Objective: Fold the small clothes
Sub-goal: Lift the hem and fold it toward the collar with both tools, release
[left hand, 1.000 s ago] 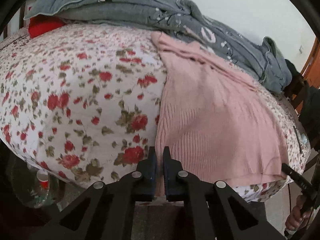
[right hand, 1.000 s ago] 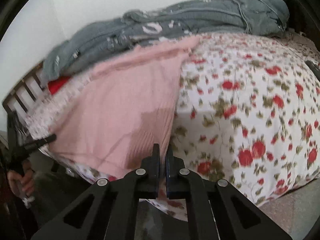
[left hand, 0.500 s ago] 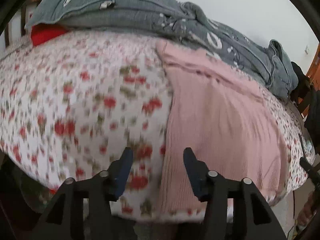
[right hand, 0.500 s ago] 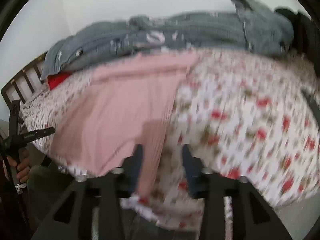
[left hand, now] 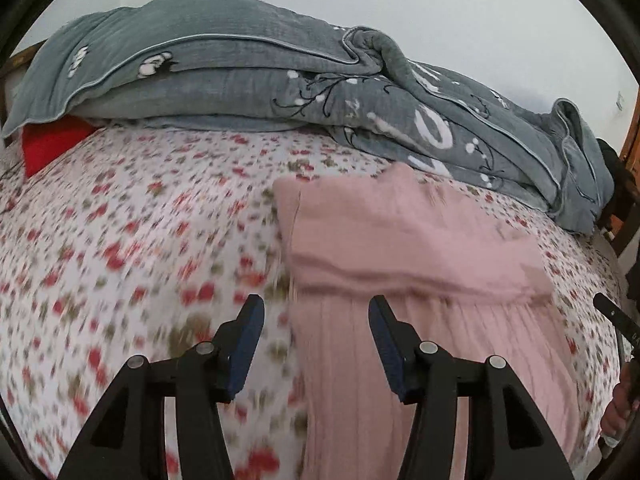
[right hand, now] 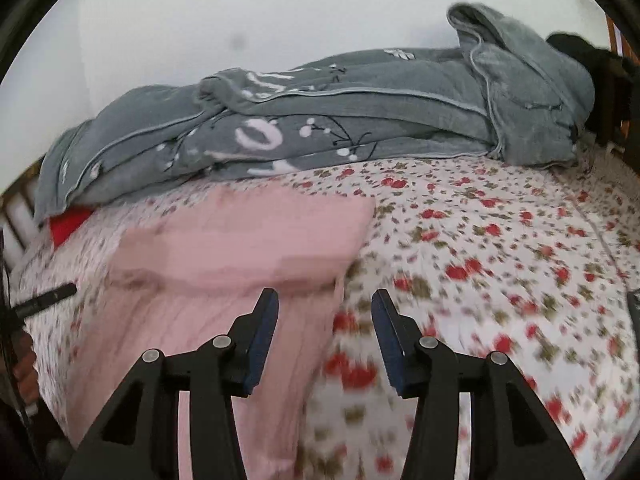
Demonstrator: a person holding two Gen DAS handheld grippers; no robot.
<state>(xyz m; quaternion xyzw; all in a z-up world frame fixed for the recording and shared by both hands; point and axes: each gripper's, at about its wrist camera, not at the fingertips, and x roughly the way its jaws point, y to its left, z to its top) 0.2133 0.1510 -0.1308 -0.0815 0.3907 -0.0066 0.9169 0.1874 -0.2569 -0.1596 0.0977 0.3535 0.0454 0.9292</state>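
Note:
A pink ribbed garment [left hand: 420,240] lies flat on the floral bed sheet [left hand: 120,240], its far part doubled over into a thicker band. My left gripper [left hand: 316,302] hovers open over the garment's left edge, nothing between its blue pads. In the right wrist view the same pink garment [right hand: 240,240] lies left of centre on the sheet [right hand: 480,240]. My right gripper [right hand: 325,296] stands open above the garment's right edge, also empty. Both views are motion-blurred near the fingers.
A rumpled grey quilt [left hand: 240,80] is heaped along the far side against the white wall, also seen as the quilt [right hand: 360,112]. A red pillow [left hand: 52,144] sits under its left end. A hand [left hand: 620,404] shows at the right border. Wooden bed frame at both ends.
Both grippers were shut at the garment's near hem by the bed edge. They have opened, let the hem go, and moved forward and upward over the bed.

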